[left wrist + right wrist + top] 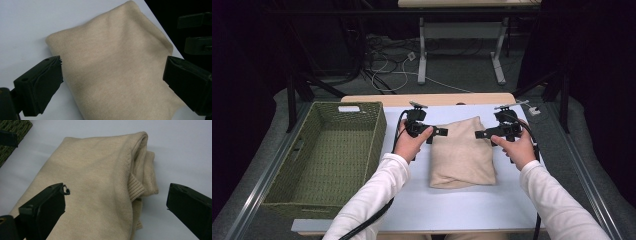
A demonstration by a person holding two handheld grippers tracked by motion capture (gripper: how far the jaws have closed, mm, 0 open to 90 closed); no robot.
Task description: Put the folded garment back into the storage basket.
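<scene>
Centrally, a folded beige sweater (461, 152) lies on the pale blue table top (462, 205), with its ribbed hem showing among the folds in the right gripper view. Just beside its far left corner hovers the left gripper (438, 132), jaws spread wide; at its far right corner hovers the right gripper (482, 134), jaws likewise spread, pinching nothing. Further left on the table stands a green woven basket (332, 155).

Both forearms extended, grippers facing each other.
Left gripper (438, 132) points to 3 o'clock, right gripper (480, 134) to 9 o'clock; jaws of each spread wide, holding nothing.
</scene>
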